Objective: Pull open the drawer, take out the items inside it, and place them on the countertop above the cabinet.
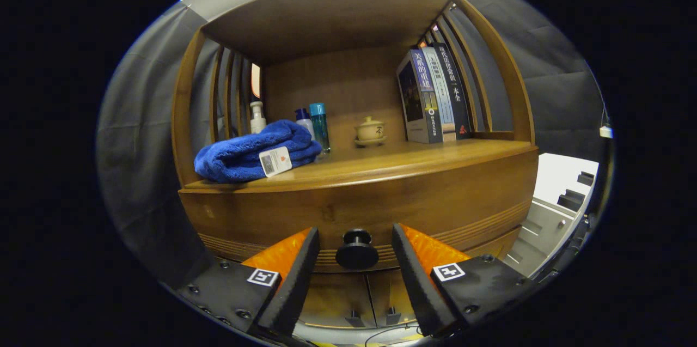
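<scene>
Straddling drawer knob [356, 249], gripper [355, 238] fingers spread, not touching it. Drawer [425, 205] closed. Blue towel [256, 153] at counter [392, 164] left front edge.

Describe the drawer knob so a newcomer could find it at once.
Start at the wooden cabinet with its open shelf holding a blue towel and books. Below the countertop runs the drawer front; the knob sits at its middle, between the open gripper fingers. It is the only round dark knob there.
</scene>
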A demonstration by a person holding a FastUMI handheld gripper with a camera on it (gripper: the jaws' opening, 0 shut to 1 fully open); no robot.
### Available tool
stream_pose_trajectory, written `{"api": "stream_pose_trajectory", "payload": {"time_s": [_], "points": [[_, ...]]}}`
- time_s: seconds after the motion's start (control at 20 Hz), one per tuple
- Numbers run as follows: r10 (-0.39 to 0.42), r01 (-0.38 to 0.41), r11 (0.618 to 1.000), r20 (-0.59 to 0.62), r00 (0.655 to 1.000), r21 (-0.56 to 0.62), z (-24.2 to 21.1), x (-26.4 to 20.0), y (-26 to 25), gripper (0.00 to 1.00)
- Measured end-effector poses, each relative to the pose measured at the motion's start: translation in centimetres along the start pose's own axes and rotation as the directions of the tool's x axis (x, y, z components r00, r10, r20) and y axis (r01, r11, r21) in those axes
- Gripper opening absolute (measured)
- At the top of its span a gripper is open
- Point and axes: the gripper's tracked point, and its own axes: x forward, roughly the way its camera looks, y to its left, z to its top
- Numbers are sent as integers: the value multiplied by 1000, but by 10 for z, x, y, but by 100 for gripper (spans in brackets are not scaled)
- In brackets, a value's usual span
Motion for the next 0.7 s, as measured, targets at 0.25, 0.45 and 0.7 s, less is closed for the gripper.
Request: {"api": "stream_pose_trajectory", "payload": {"time_s": [0.25,0.45,0.7], "points": [[-15,15,1000,-20,1000,-21,-8,15,-5,74],[-28,27,998,-23,999,-57,-10,18,-3,51],[-28,28,999,-39,999,-24,-13,15,-1,39]]}}
